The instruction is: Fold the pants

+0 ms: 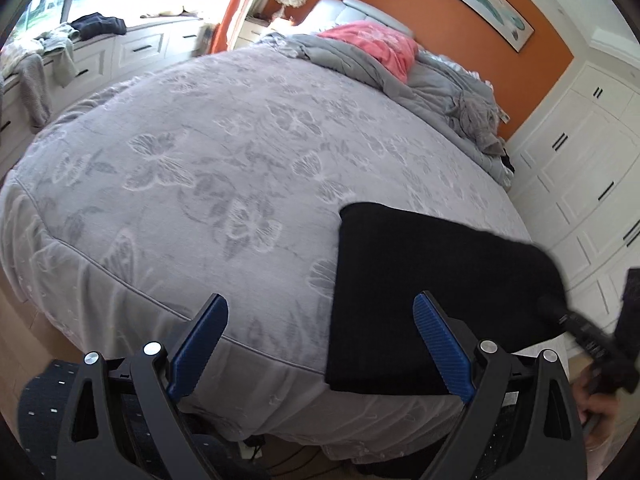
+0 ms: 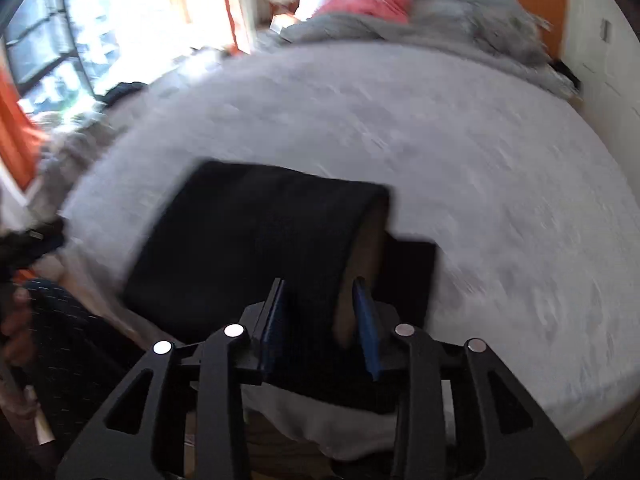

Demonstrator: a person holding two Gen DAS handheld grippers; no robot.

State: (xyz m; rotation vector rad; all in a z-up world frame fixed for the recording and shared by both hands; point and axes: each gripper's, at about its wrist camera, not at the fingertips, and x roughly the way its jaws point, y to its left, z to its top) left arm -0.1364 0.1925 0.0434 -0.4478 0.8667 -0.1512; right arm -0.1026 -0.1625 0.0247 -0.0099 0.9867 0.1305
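Grey butterfly-patterned bedspread point(image 1: 200, 152) carries the folded black fabric pants point(image 1: 420, 280). Left gripper point(image 1: 320, 344) gapes wide and empty; right gripper point(image 2: 320, 320) stands narrowly parted astride a lifted fold. Best lower that fold squarely, edges aligned.

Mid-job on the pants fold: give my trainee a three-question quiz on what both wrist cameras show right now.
1. True or false: the left gripper has cloth clamped between its fingers.
2. Multiple choice: the black pants lie on the bed at (a) the near edge, (b) the headboard end, (c) the window side.
3. Short answer: in the right wrist view, what sits between the fingers of the right gripper?

Key
1. False: its jaws stand wide open with nothing between the pads.
2. (a), with the near edge hanging slightly over the side.
3. A raised fold of the black pants; blur hides whether the pads press on it.
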